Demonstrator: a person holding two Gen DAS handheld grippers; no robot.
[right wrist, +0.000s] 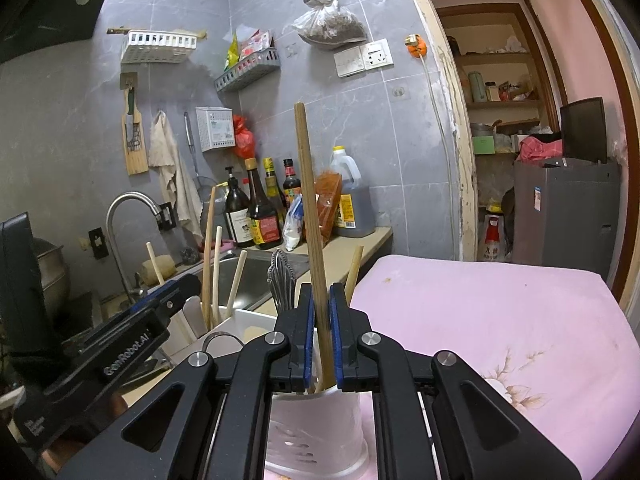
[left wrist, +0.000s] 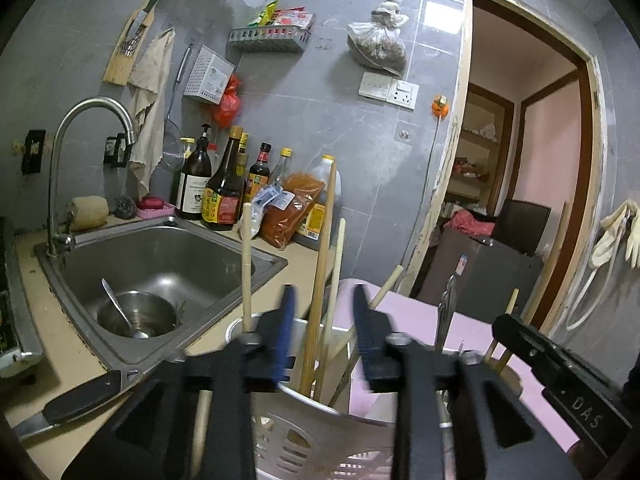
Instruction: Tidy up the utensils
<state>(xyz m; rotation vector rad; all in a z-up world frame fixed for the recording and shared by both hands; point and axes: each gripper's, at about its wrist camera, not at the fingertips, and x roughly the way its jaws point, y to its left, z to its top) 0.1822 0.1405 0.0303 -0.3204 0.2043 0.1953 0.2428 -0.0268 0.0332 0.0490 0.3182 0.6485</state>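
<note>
Grey marbled tiles back a cramped kitchen counter, with a steel sink set into it and sauce bottles lined along the wall edge. At the counter's near end, against a pink padded surface, stands a white perforated plastic utensil holder, upright so handles can drop in end-first. Pale round wooden chopsticks and a ridged metal handle lean inside it against the rim. The right gripper is clamped on a long brown wooden stick, held nearly vertical over the holder, probably to lower it in. The left gripper has its blue-padded jaws apart, straddling sticks in the holder without pressing them. A spoon lies in a steel bowl in the sink, not yet sorted.
</note>
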